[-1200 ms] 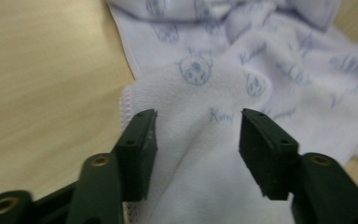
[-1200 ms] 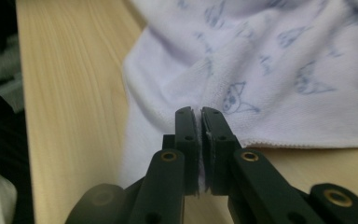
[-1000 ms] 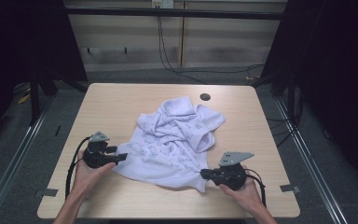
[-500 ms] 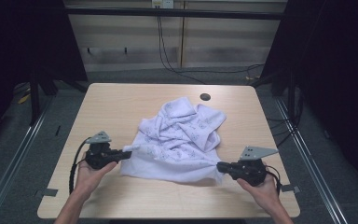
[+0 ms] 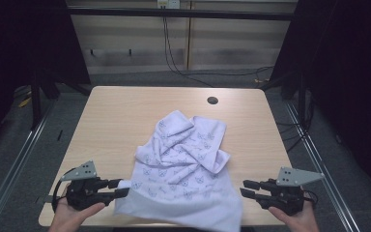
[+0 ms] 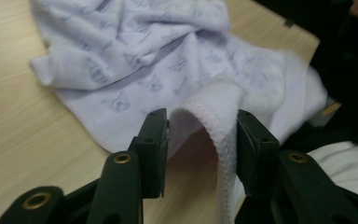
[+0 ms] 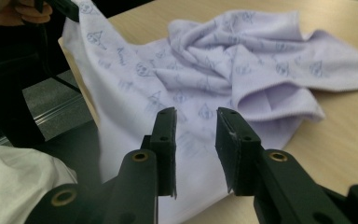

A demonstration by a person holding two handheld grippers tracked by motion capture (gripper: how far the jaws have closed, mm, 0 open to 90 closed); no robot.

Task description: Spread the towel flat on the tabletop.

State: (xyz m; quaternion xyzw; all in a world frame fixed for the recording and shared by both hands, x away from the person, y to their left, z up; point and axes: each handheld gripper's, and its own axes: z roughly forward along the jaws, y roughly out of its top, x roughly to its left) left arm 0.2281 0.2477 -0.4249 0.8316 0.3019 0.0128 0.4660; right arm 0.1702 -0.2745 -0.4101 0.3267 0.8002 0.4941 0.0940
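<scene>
A lavender cloth (image 5: 183, 159) printed with small cat faces lies crumpled on the wooden table (image 5: 121, 116), and its near edge hangs over the table's front. My left gripper (image 5: 122, 188) is at the cloth's near left corner. In the left gripper view its jaws (image 6: 201, 126) have just been opening, and the stitched hem (image 6: 214, 135) arches loosely between them, unpressed. My right gripper (image 5: 244, 188) stands a little off the cloth's near right corner. Its jaws (image 7: 196, 121) have just been opening too, with nothing between them and the cloth (image 7: 223, 60) lying beyond.
A small round hole (image 5: 212, 100) sits near the table's far edge. Bare wood shows on the far half and along both sides. Dark frame posts (image 5: 34, 92) flank the table, and cables (image 5: 174, 53) run along the floor behind it.
Both grippers were shut on the cloth's near edge and drew it toward the front of the table. Now both have let go, and the freed edge droops over the front.
</scene>
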